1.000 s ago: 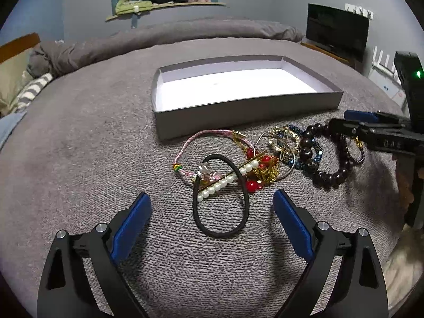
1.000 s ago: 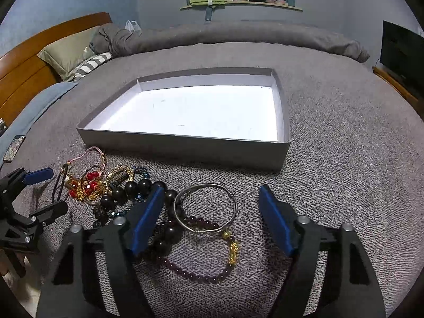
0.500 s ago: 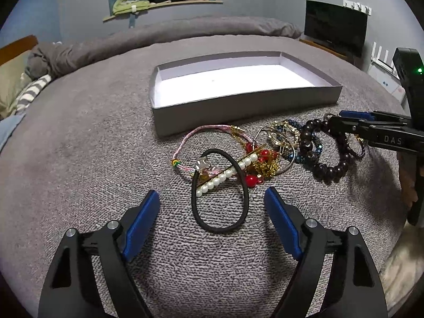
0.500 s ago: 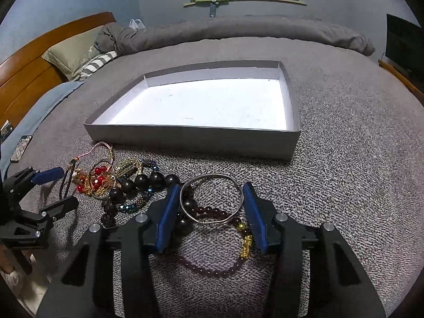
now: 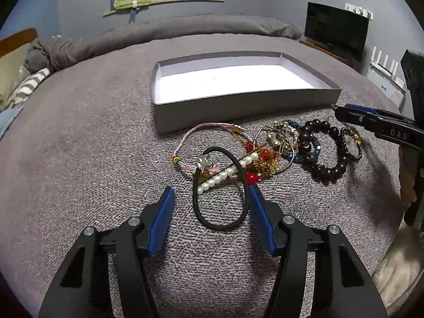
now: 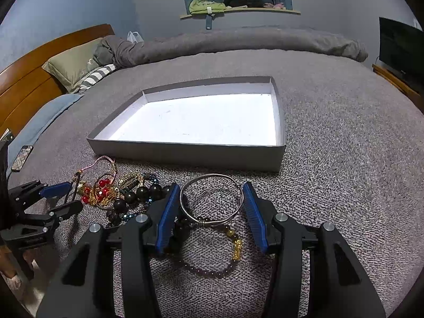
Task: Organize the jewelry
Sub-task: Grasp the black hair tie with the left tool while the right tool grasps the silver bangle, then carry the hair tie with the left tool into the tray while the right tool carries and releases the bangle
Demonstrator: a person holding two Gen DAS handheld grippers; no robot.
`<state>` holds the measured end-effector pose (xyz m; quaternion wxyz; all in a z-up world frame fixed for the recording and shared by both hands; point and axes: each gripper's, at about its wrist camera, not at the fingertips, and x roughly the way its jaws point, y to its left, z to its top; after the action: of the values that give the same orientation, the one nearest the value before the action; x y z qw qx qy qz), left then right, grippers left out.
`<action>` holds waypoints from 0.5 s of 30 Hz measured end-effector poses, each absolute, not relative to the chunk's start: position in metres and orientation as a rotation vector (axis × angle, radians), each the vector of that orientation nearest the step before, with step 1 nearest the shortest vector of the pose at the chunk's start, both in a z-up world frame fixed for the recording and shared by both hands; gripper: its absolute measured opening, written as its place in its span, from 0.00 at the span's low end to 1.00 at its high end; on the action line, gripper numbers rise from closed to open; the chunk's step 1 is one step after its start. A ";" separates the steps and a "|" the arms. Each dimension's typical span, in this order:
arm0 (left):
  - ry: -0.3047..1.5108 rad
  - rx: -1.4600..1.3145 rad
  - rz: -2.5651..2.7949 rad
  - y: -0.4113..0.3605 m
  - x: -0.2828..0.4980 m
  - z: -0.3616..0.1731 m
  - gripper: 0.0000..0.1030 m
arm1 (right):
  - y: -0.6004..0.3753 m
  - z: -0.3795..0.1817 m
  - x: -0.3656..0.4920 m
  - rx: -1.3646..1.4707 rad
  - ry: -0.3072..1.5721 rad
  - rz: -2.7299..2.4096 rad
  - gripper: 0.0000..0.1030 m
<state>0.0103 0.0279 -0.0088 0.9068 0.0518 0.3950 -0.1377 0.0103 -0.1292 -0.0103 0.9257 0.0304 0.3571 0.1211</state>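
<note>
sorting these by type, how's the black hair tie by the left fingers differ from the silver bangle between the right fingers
The black hair tie is a soft, matte loop pulled into an oval; the silver bangle is a thin, shiny wire ring, nearly round. A pearl clip lies across the hair tie, while the bangle overlaps a dark bead bracelet. Both lie flat on the grey bedspread, outside the box.

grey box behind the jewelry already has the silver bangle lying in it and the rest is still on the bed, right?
Not quite. The grey box is empty. The silver bangle lies on the bed in front of it, between the right gripper's blue pads, as the right wrist view shows. The rest is on the bed.
</note>
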 end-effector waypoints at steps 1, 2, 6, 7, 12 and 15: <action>0.814 0.109 -0.286 0.028 0.010 -0.008 0.56 | -0.129 -0.010 0.010 0.058 0.728 0.247 0.48; 0.814 0.110 -0.286 0.028 0.009 -0.008 0.52 | -0.128 -0.009 0.010 0.057 0.726 0.246 0.48; 0.822 0.122 -0.295 0.027 0.007 -0.007 0.33 | -0.130 -0.010 0.010 0.060 0.726 0.243 0.48; 0.823 0.124 -0.301 0.026 0.007 -0.007 0.27 | -0.131 -0.009 0.009 0.060 0.725 0.240 0.48; 0.808 0.153 -0.297 0.022 0.005 -0.005 0.07 | -0.131 -0.007 0.007 0.055 0.711 0.239 0.48; 0.782 0.155 -0.292 0.021 0.001 0.000 0.06 | -0.132 -0.004 0.004 0.055 0.695 0.237 0.48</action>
<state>0.0015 0.0215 -0.0001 0.9112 0.0754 0.3796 -0.1414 0.0041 -0.1321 -0.0035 0.9329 0.0271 0.3399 0.1159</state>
